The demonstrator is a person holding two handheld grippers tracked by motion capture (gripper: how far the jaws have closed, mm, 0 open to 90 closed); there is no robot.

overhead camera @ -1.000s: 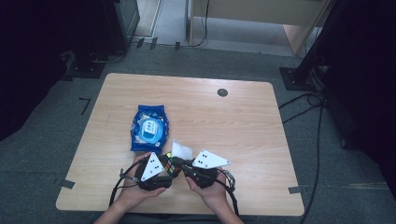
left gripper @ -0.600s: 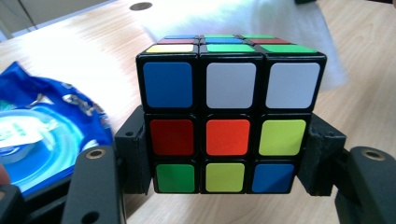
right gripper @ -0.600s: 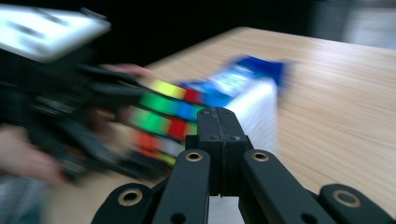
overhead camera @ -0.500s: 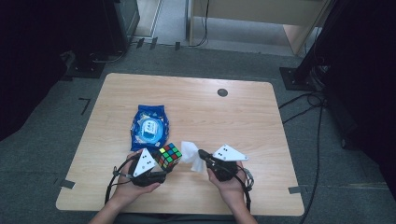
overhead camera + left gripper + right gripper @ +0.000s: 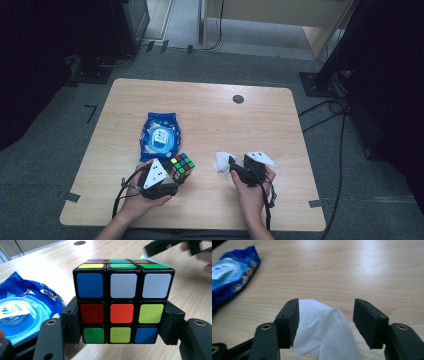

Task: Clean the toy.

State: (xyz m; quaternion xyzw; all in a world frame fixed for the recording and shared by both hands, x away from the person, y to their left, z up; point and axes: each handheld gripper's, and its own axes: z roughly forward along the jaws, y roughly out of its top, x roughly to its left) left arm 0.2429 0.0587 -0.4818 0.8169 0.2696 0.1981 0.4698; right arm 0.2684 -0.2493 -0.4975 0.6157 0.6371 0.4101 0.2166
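Two grippers: my left gripper (image 5: 176,176) clamps the cube (image 5: 182,167) near the blue wipe pack (image 5: 159,136); my right gripper (image 5: 231,164), jaws just opened, straddles the white wipe (image 5: 221,161), unpressed.

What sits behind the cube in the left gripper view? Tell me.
Behind the cube lie bare table, the right gripper, blurred, and a white sliver, likely the wipe. What is directly behind it is hidden.

One puzzle cube (image 5: 182,167) is sitting at lower centre-left of the high view, one white wipe (image 5: 221,162) is lying just right of centre, and one blue wipes packet (image 5: 160,136) is resting above the cube (all on one wooden table (image 5: 210,115)). Two grippers, left (image 5: 172,177) and right (image 5: 233,164), are showing low in frame.
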